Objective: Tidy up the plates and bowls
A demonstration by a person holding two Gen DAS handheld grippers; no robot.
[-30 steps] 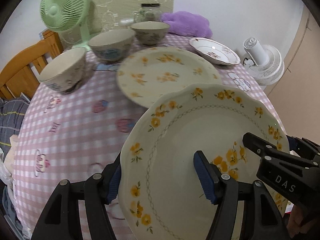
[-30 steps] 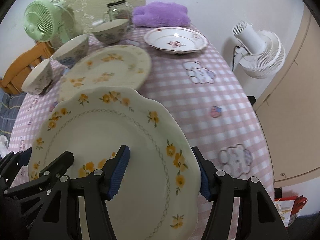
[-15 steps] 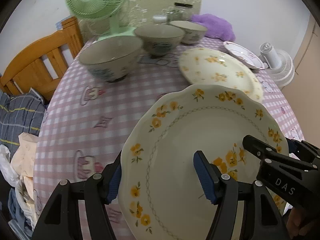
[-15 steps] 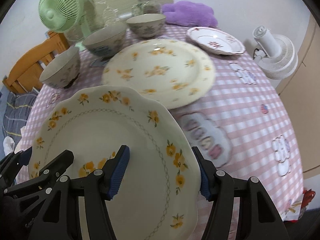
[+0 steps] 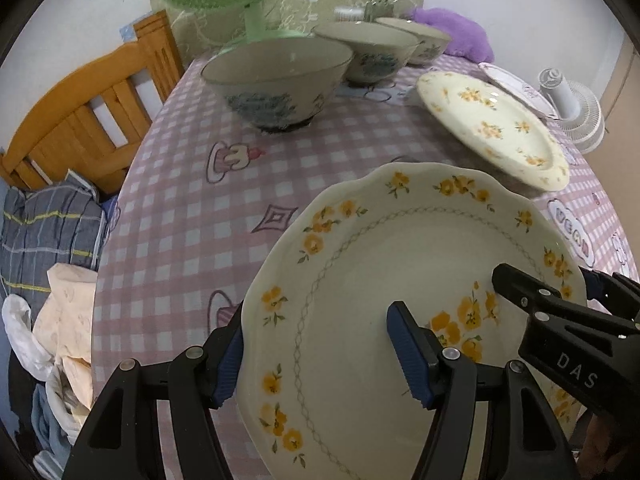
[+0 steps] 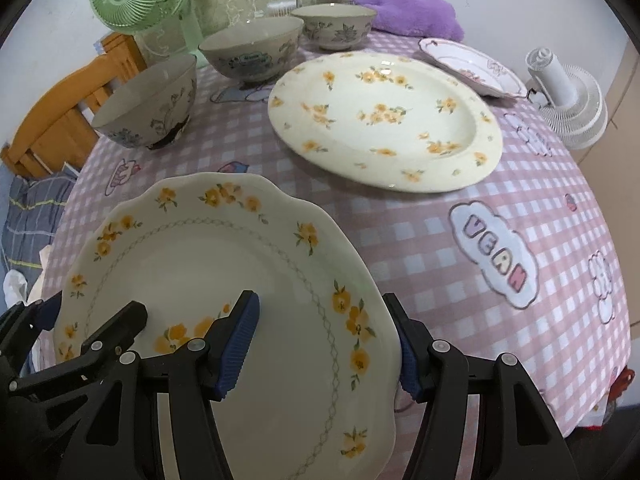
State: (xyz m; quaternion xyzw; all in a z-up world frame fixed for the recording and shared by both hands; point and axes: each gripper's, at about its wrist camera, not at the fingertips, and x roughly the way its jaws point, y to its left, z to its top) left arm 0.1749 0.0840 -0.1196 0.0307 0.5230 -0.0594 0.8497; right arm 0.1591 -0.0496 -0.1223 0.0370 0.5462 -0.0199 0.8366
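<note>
The table (image 6: pixel 420 248) under its pink checked cloth carried everything; the big plate (image 6: pixel 384 120) lay flat on it, and serves here as the landmark; left of the big plate stood three bowls in a row, the near bowl (image 6: pixel 148 108), the mid bowl (image 6: pixel 252 54) and the far bowl (image 6: pixel 334 26); beyond the big plate to the right lay a pink-patterned plate (image 6: pixel 472 66). The scalloped plate (image 6: pixel 224 292) was off the cloth, on the near side of the big plate, its far rim just short of the big plate's near rim; it was pinched from both sides; the left gripper (image 5: pixel 320 354) was clamped across its left rim, one finger above and one beneath; the right gripper (image 6: pixel 324 346) was clamped the same way across its right rim. The plate is round, so no long axis matters; the big plate lay straight ahead of both sets of fingers, a little nearer the right gripper; stacking would likely mean carrying forward, then lowering level.
</note>
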